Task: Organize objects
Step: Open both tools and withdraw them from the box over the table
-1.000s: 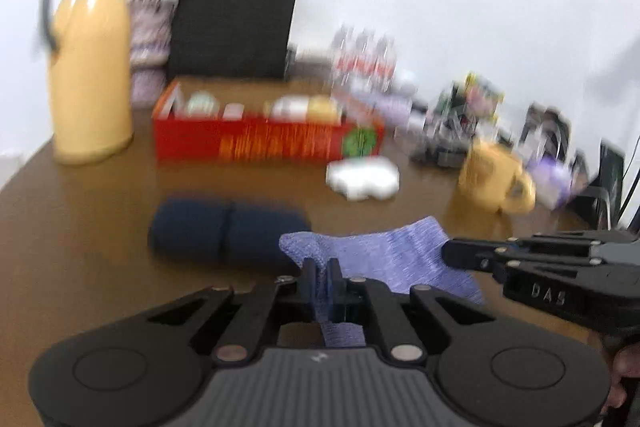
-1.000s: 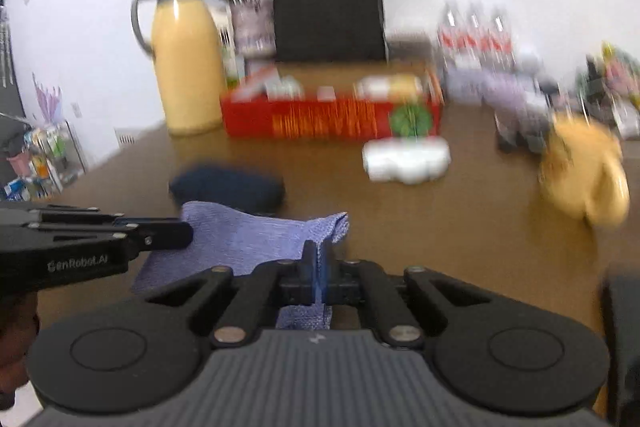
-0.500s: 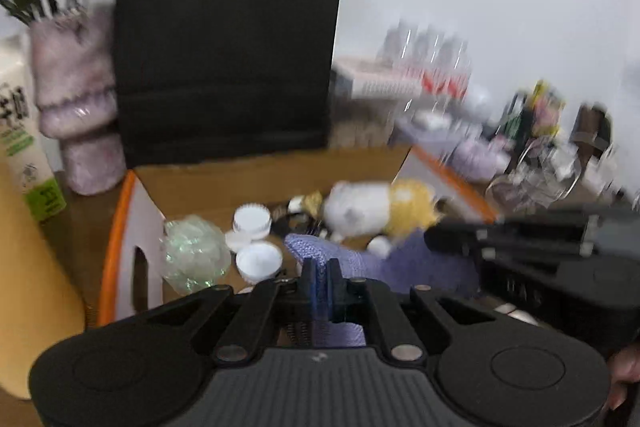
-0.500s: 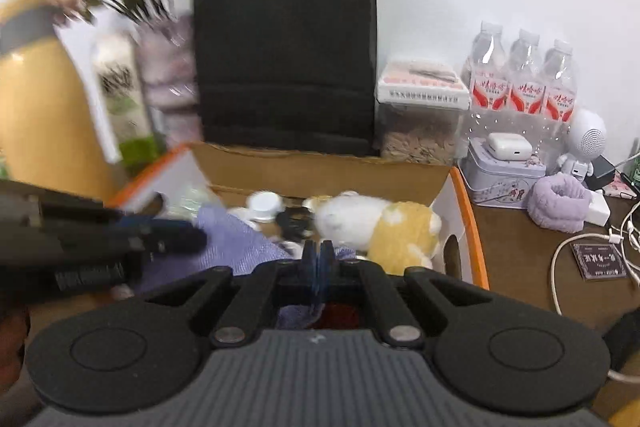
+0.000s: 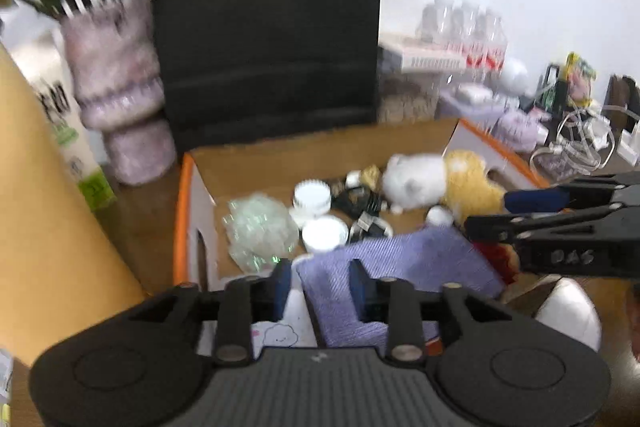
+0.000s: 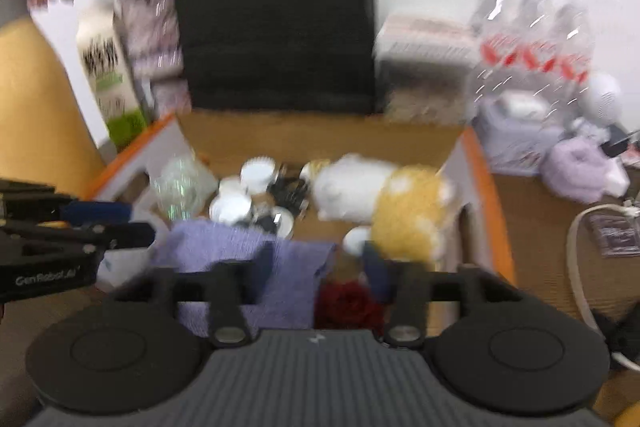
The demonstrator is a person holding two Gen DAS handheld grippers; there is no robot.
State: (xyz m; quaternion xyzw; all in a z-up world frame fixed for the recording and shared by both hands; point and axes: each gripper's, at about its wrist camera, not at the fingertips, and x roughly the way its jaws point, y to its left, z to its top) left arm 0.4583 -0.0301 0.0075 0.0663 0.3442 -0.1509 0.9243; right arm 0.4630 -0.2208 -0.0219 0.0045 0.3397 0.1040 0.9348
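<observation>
A purple knitted cloth (image 5: 400, 259) (image 6: 240, 247) lies over the front of the orange-rimmed cardboard box (image 5: 182, 211) (image 6: 476, 163). My left gripper (image 5: 320, 287) (image 6: 138, 223) is opening, with the cloth's near corner loose between its fingers and a gap beside the left pad. My right gripper (image 6: 320, 267) (image 5: 492, 213) is opening too, its fingers standing wide around the cloth's right edge. Inside the box lie a white and yellow plush toy (image 5: 432, 183) (image 6: 380, 195), white round lids (image 5: 324, 233) and crumpled clear plastic (image 5: 260, 227).
A black paper bag (image 5: 264, 27) stands behind the box. A yellow thermos (image 5: 40, 227), a milk carton (image 6: 108, 75) and a flower vase (image 5: 116, 87) crowd the left. Water bottles (image 6: 532, 39) and a white cable (image 6: 576, 267) are on the right. A dark red thing (image 6: 348, 303) lies at the box front.
Both grippers carried the purple cloth from the open tabletop to above the box. Their jaws, shut on the cloth before, have now parted and the cloth rests on the box contents.
</observation>
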